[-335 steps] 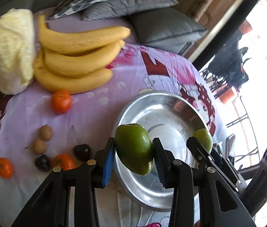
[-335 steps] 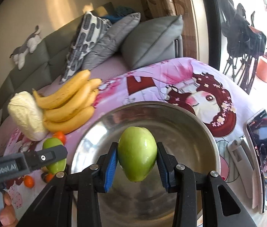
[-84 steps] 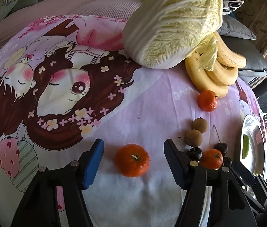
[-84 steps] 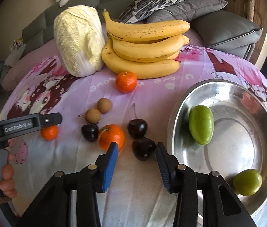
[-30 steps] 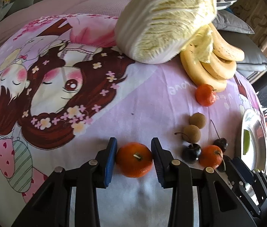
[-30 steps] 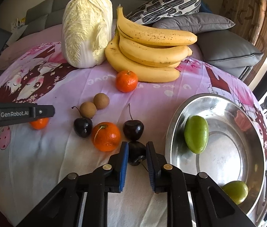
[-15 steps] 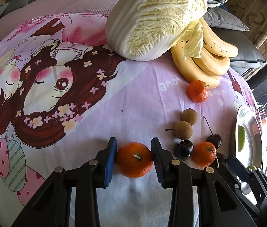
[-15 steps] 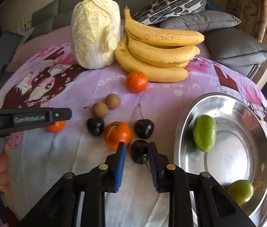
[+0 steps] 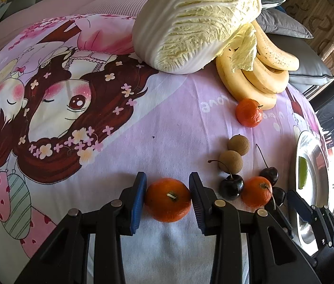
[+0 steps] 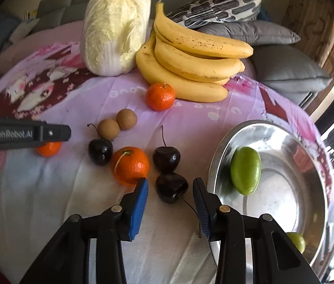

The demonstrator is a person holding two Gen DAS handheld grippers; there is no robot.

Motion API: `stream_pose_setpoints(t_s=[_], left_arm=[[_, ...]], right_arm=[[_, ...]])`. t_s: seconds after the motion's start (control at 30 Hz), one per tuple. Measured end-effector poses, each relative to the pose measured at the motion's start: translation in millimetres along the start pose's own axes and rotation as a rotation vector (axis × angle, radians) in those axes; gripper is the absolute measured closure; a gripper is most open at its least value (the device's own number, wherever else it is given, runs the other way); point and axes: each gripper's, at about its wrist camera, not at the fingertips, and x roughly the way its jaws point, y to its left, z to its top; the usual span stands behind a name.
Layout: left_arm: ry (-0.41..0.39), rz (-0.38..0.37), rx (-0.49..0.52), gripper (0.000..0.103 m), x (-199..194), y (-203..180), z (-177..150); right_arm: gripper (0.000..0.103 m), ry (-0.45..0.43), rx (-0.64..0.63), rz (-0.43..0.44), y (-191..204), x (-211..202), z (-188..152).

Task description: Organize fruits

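My left gripper (image 9: 168, 184) is shut on a small tangerine (image 9: 167, 200) that rests on the pink printed cloth, its blue pads pressing both sides. The jaws of my right gripper (image 10: 169, 184) are opening around a dark cherry (image 10: 171, 188). The cherry lies on the cloth between the pads, and neither pad touches it. To the right stands a steel bowl (image 10: 309, 139) holding two green fruits (image 10: 246, 170) (image 10: 296, 240). A second tangerine (image 10: 130, 165) lies just left of the right gripper's left fingertip.
Two more cherries (image 10: 166, 158) (image 10: 100, 155), two brown longans (image 10: 126, 119) and a third tangerine (image 10: 160, 96) lie on the cloth. Behind them are the bananas (image 10: 190, 71) and a cabbage (image 10: 115, 28). Grey cushions (image 10: 285, 68) sit at the back right.
The right jaws have parted from the cherry, which was pinched a second ago and now lies loose between them. The left gripper keeps its hold on the tangerine.
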Motion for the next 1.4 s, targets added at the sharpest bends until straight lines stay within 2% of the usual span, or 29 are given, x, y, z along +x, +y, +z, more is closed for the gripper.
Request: stream_pose_setpoints(t_s=[0.1, 0.3, 0.4, 0.83, 1.4], left_arm=[[0.000, 0.000, 0.001, 0.065, 1, 0, 0], [0.000, 0.001, 0.000, 0.065, 0, -1, 0], [-0.001, -0.002, -0.004, 0.065, 1, 0, 0], [-0.019, -0.002, -0.007, 0.065, -8, 2, 0], [-0.124, 0.007, 0.023, 0.065, -52, -16, -2]], right_arm=[[0.062, 0.003, -0.060, -0.047, 9, 4, -1], [0.063, -0.002, -0.109, -0.084, 17, 9, -1], [0.070, 0.004, -0.103, -0.088, 17, 12, -1], [0.070, -0.012, -0.016, -0.014, 9, -4, 1], [0.070, -0.091, 0.080, 0.081, -10, -38, 7]])
